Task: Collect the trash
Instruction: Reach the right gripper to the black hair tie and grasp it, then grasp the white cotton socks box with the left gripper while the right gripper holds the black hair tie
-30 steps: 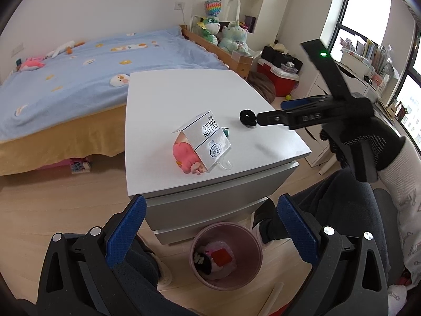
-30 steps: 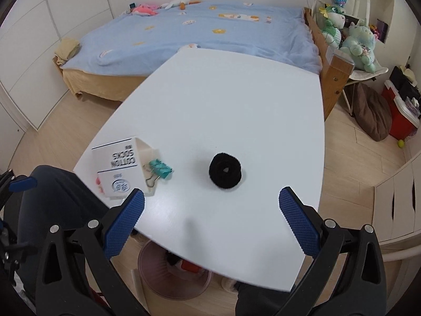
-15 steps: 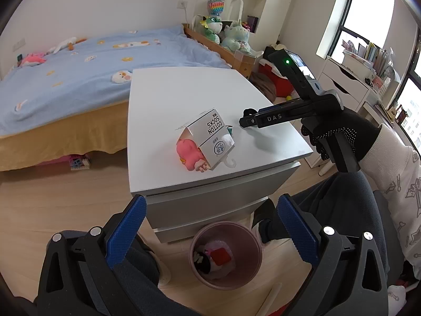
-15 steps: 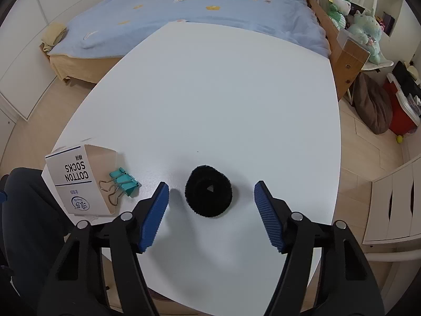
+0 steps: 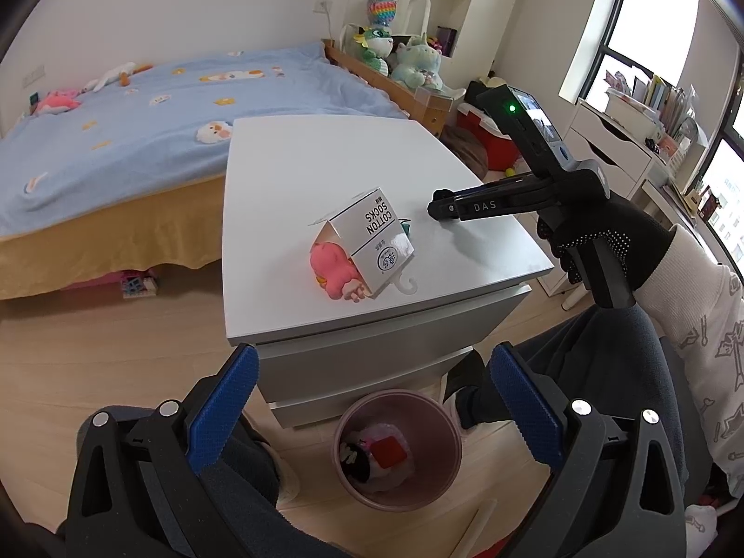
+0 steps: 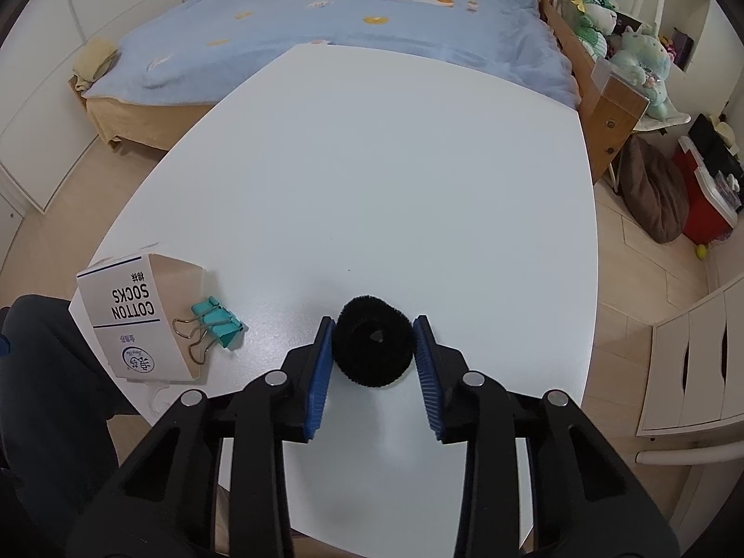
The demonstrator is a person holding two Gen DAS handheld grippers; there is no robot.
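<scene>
A black fuzzy hair tie [image 6: 374,348] lies on the white table [image 6: 362,162]. My right gripper [image 6: 373,332] has its blue pads touching both sides of the hair tie, which rests on the table; it also shows in the left wrist view [image 5: 441,208]. A white "COTTON SOCKS" box [image 6: 135,321] lies at the table's left front, with a teal binder clip [image 6: 216,328] beside it. In the left wrist view the box [image 5: 369,242] covers a pink toy [image 5: 332,269]. My left gripper [image 5: 372,400] is open and empty above the pink trash bin [image 5: 353,469].
The bin stands on the wood floor in front of the table's drawers [image 5: 372,362] and holds some rubbish. A blue bed [image 6: 348,18] lies beyond the table. White drawers [image 6: 688,362] and a red box [image 6: 707,204] stand at right.
My right gripper lowered toward the table, moved forward around the hair tie and narrowed from wide open until its pads met the tie. The left gripper stayed nearly still.
</scene>
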